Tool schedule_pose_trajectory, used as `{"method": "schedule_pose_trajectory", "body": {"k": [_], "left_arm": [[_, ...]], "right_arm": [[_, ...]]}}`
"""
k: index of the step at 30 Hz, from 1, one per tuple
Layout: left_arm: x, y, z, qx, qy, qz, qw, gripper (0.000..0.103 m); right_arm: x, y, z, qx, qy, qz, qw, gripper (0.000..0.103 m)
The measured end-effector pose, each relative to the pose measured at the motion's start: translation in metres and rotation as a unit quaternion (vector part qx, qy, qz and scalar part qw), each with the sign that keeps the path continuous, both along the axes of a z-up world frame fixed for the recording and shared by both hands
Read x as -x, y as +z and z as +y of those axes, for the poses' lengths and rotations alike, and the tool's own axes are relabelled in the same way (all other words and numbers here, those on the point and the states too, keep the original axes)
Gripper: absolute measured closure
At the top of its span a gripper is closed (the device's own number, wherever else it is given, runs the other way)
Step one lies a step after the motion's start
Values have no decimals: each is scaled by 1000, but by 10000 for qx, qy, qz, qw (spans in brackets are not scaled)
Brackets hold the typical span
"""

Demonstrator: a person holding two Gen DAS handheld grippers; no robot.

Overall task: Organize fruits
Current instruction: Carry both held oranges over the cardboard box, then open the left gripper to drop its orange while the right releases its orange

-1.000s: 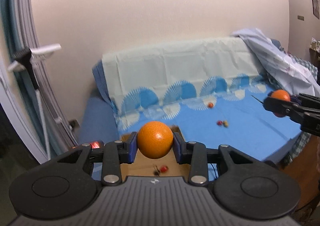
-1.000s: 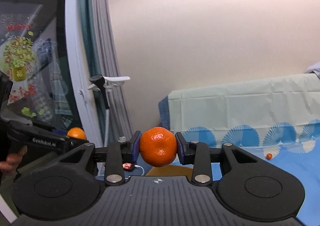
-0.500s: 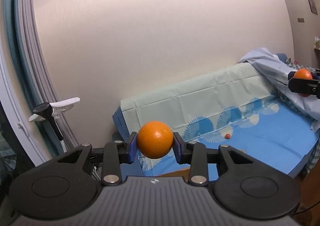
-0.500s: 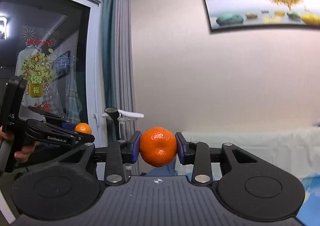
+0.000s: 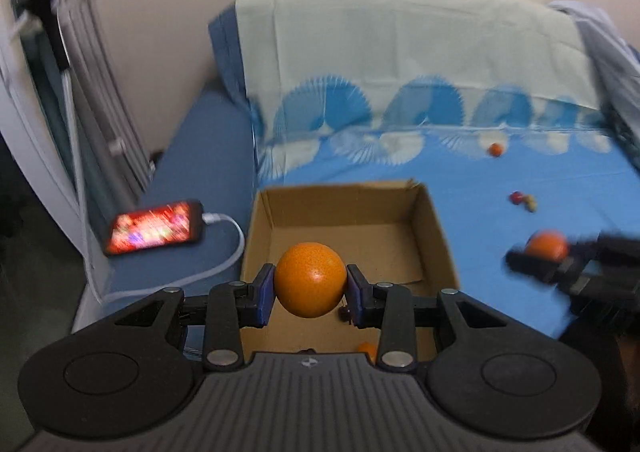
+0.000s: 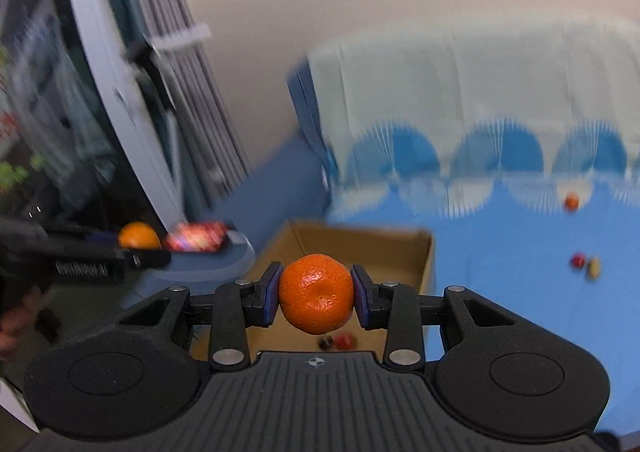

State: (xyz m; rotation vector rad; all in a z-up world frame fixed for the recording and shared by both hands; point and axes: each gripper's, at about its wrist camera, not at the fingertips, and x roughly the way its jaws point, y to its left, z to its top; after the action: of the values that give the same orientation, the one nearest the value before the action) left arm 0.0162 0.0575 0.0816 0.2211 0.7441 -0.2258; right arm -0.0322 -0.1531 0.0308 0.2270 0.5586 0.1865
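Two grips closed: left gripper (image 5: 310,294) blue-padded fingers (image 5: 265,296) clamped on smooth round orange (image 5: 310,279); right gripper (image 6: 316,294) clamped on dimpled, flatter tangerine (image 6: 316,293). Both poised above open brown cardboard box (image 5: 348,219), small fruit on its floor. Farther off, small fruits (image 5: 522,199) scattered on blue patterned bed sheet (image 5: 520,155).

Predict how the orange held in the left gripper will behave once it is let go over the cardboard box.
The orange is round, so it will probably roll on the flat floor of the box. The walls should stop it. Its firm-looking peel shows no dent between the fingers, so a short drop probably won't hurt it.
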Motion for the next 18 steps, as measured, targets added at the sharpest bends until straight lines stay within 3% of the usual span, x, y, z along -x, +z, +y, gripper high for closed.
{"method": "schedule_pose_trajectory", "body": {"k": [4,9,15,18], "left_arm": [[-48,-65,-4,76,402,444,9982,62],[-94,-139,-13,-244,562,841,9946,62],[-119,-185,-20,-524,540,1120,9909,62],[-128,-194,-24,-523,467,1113,9913,62]], "right_arm": [[-45,-72,22,537,69,566,9969,65],[-84,-125,40,1157,301,903,9887,65],[-113,-149,46,1746,680,766,9793,65],[-125,-153,46,1727,693,797,9793,62]]}}
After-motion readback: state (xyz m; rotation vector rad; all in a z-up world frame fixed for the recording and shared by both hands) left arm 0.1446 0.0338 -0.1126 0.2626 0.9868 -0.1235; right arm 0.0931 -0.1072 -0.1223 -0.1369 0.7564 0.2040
